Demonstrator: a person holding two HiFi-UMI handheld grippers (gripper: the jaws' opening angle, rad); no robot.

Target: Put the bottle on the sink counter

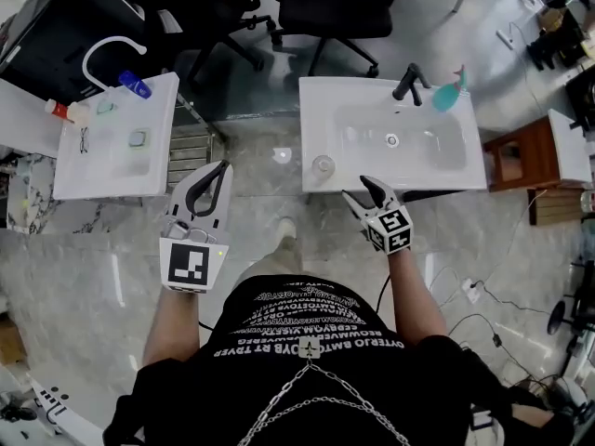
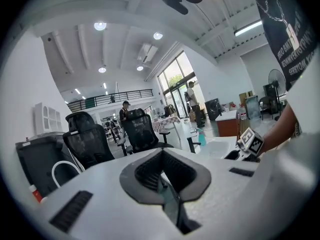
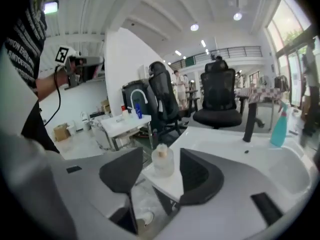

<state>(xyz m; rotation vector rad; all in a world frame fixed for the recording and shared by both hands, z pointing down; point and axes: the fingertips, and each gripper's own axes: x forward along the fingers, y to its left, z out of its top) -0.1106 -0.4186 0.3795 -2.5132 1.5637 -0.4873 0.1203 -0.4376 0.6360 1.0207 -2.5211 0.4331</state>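
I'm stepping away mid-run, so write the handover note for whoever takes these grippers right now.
Left gripper: shut, empty, over the floor between the two sinks.
Right gripper: open, nothing held, just short of the counter.
Bottle: upright on the near corner of the sink counter, in line with the right jaws but clear of them.
Done: bottle looks placed.
Left: probably only drawing the right gripper clear.

A small, clear, pale-capped bottle (image 1: 323,165) stands upright on the lower-left corner of the white sink bench (image 1: 318,117), near the centre of the head view.
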